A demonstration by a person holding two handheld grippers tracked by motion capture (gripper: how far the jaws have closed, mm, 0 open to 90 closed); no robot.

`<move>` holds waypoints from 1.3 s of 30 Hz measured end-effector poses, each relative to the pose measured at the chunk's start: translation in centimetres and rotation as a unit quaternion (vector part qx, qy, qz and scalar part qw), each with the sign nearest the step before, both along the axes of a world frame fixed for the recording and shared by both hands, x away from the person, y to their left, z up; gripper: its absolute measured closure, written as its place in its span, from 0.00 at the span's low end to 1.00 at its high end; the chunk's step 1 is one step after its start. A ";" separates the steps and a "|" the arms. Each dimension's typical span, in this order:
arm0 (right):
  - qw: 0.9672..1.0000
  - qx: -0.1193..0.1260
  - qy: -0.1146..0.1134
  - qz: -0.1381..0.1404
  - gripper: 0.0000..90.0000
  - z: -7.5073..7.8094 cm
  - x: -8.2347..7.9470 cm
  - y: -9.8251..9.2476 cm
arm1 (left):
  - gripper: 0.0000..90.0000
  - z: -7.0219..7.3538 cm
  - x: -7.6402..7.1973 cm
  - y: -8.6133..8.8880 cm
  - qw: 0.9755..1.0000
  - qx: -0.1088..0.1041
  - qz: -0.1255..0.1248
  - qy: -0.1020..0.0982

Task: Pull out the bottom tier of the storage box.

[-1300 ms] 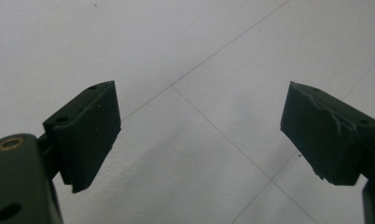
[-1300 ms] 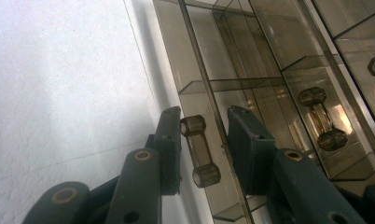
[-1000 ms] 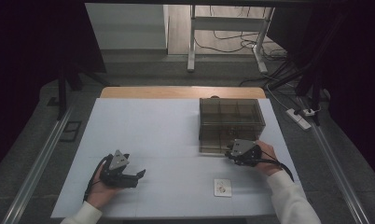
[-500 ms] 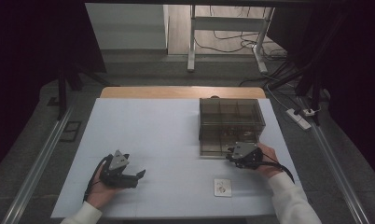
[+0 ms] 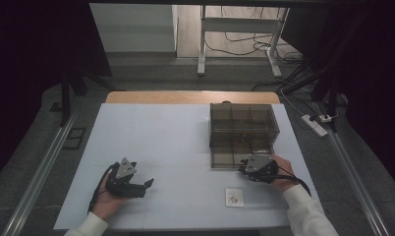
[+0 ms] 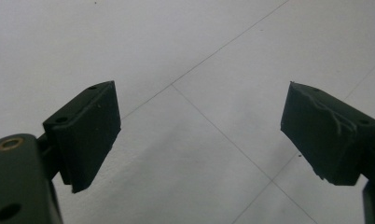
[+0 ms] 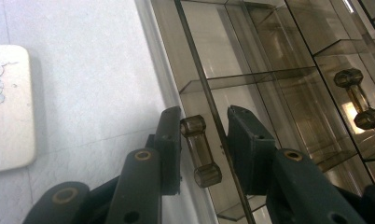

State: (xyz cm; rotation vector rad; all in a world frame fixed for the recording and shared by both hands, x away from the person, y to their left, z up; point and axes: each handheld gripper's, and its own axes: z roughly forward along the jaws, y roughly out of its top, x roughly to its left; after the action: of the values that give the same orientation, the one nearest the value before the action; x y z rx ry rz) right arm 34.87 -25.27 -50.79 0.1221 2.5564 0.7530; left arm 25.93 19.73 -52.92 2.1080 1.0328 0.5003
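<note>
A smoky see-through drawer box [image 5: 242,128] stands on the right half of the white table [image 5: 176,142]. My right gripper [image 5: 244,170] is at the box's near front, low down. In the right gripper view its jaws [image 7: 202,135] straddle a small dumbbell-shaped drawer handle [image 7: 200,150] and are closed in on it. A second handle [image 7: 358,100] shows farther along the box. My left gripper [image 5: 146,185] rests near the front left of the table, pointing right. Its jaws [image 6: 199,130] stand wide apart over bare table, with nothing between them.
A small white card [image 5: 234,197] with faint marks lies flat near the front edge, just left of my right hand; the right gripper view shows the same card [image 7: 8,107]. A strip of bare wood [image 5: 190,97] runs along the table's far edge.
My right gripper has drawn a little toward the near edge, and the box's lower front has come with it. The left gripper has stayed put.
</note>
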 end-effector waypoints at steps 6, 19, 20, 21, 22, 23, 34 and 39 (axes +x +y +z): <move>1.000 0.001 -0.001 -0.002 0.73 -0.2 0.0 0.0 | 0.14 0.0 0.0 0.0 1.000 0.002 0.000 0.000; 1.000 0.005 -0.001 -0.004 0.73 -0.5 0.2 0.1 | 0.14 0.0 0.0 -0.1 1.000 0.003 0.000 0.001; 1.000 0.005 -0.001 -0.004 0.73 -0.5 0.2 0.1 | 0.14 0.0 0.0 -0.1 1.000 0.003 0.000 0.001; 1.000 0.006 -0.003 -0.004 0.73 -0.5 0.2 0.0 | 0.14 0.0 0.0 -0.1 1.000 0.003 0.000 0.001; 1.000 0.006 -0.003 -0.003 0.73 -0.5 0.2 0.0 | 0.14 0.0 0.0 -0.1 1.000 0.003 0.000 0.001; 1.000 0.007 -0.003 -0.003 0.73 -0.5 0.2 0.0 | 0.14 0.0 0.0 -0.1 1.000 0.003 0.000 0.001; 0.998 0.057 0.015 -0.013 0.62 -0.3 0.2 -0.4 | 0.14 0.0 0.0 0.0 1.000 0.003 0.000 0.001; 0.997 0.077 0.017 -0.023 0.55 -0.2 0.2 -0.4 | 0.14 0.0 0.0 0.0 1.000 0.003 0.001 0.002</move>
State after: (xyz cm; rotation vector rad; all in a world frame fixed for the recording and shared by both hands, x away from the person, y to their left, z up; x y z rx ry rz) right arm 35.10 -25.67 -51.00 0.2436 2.5161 0.9362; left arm 25.89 19.73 -52.95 2.1152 1.0356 0.5018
